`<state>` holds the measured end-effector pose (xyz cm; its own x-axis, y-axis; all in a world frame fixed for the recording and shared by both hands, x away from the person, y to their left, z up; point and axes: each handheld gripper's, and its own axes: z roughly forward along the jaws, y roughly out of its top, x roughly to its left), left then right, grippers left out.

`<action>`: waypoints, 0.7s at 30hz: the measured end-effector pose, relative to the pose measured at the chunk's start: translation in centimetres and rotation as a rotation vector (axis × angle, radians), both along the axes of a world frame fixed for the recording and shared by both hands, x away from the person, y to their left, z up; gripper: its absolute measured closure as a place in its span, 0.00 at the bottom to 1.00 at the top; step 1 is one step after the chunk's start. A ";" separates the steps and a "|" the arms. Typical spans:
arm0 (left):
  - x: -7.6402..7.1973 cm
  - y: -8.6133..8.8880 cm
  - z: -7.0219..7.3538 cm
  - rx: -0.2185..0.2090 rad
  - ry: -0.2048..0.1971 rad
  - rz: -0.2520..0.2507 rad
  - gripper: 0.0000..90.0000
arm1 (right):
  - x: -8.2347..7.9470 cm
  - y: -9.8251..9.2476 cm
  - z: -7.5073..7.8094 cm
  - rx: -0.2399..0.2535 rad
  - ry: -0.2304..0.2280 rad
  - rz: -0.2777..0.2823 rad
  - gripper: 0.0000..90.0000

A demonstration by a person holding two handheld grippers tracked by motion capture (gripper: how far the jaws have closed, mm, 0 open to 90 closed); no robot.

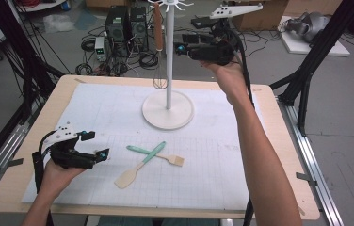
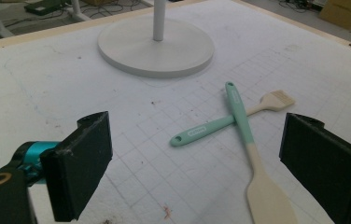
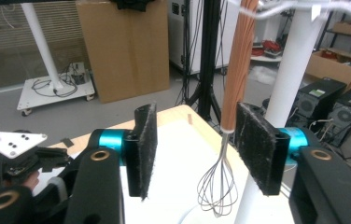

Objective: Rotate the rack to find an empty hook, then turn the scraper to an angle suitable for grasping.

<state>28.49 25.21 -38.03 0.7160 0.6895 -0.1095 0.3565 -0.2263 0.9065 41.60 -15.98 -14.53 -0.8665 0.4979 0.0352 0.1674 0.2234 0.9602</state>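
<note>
Between the released right tongs [image 3: 190, 149], hanging whisk [image 3: 225, 140], left tongs [image 2: 211, 172] released

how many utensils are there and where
3: a whisk hanging on the white stand, plus a mint-handled spatula and a mint-handled brush lying crossed on the mat.

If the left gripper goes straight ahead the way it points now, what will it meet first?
Probably the spatula: in the left gripper view it lies ahead between the open jaws of the left gripper, crossed over the pastry brush. Depth is hard to judge.
</note>
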 end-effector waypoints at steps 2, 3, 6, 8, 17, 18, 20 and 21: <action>-0.1 0.0 0.0 0.001 0.000 0.002 0.11 | -0.3 -0.1 -0.5 -0.002 -0.001 -0.001 0.48; -0.1 -0.1 0.0 0.000 0.001 0.002 0.11 | -0.5 -0.1 -0.7 -0.002 0.003 0.001 0.48; -0.1 -0.2 0.0 -0.001 -0.001 -0.001 0.11 | -1.0 -0.3 -1.4 -0.009 0.020 0.016 0.47; -0.1 -0.3 0.1 0.000 -0.003 -0.004 0.11 | -1.4 -0.4 -1.7 -0.009 0.026 0.016 0.45; -0.3 -0.5 0.2 0.003 -0.004 -0.006 0.11 | -2.5 -1.6 -3.4 0.002 0.040 0.013 0.41; -0.3 -0.6 0.2 0.007 -0.006 -0.011 0.11 | -2.7 -1.7 -3.8 0.002 0.041 0.012 0.41; -0.3 -0.7 0.2 0.004 -0.007 -0.014 0.11 | -2.9 -2.1 -4.4 0.002 0.052 0.008 0.41; -0.3 -0.8 0.2 0.006 -0.005 -0.018 0.11 | -3.0 -2.3 -4.7 0.000 0.057 0.007 0.40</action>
